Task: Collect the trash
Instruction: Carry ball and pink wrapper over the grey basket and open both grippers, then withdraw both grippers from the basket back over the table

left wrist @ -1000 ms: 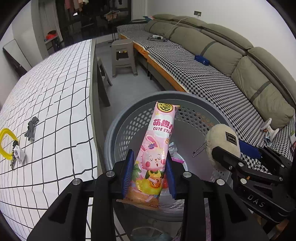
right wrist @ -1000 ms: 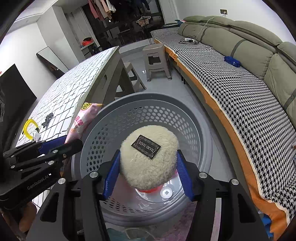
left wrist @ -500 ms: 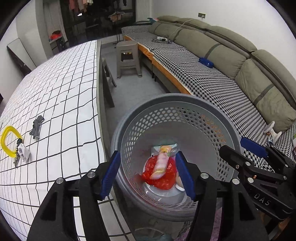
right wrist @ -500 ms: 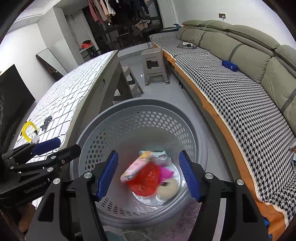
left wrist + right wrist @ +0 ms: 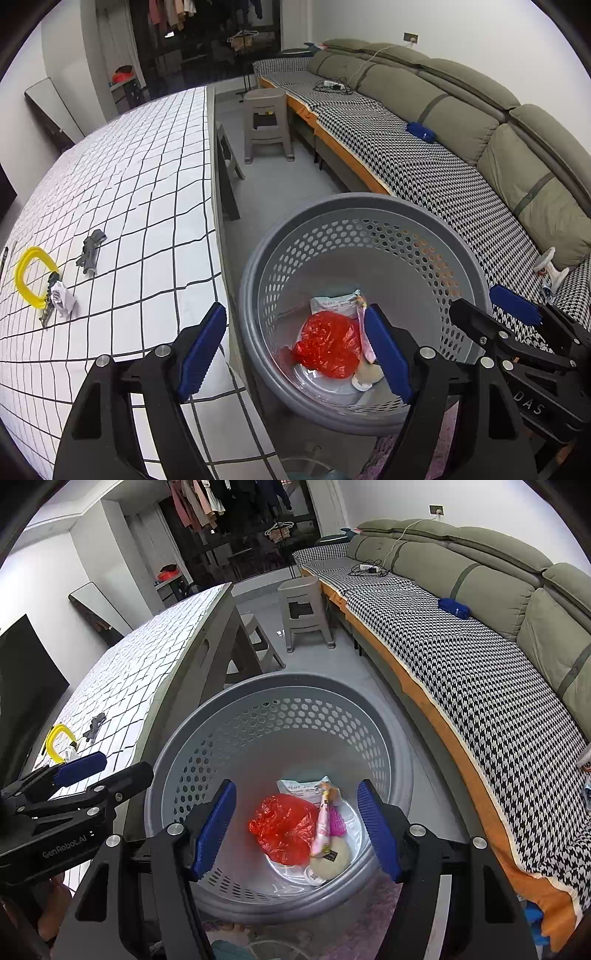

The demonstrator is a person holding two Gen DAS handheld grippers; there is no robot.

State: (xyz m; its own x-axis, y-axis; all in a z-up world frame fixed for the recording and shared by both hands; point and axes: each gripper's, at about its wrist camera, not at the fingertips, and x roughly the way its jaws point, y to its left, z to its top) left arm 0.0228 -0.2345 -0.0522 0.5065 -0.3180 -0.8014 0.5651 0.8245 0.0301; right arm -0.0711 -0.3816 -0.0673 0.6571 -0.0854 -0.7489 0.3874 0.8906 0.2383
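Round grey perforated plastic basket; crumpled red plastic bag; pink snack wrapper; white black-gridded tablecloth; black-and-white houndstooth sofa cover.

Home living room, long olive sofa, plastic stool, hanging clothes

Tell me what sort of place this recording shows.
Most likely a home living room: a long sofa along the wall, clothes hanging at the back, and a table under a checked cloth beside a grey basket.
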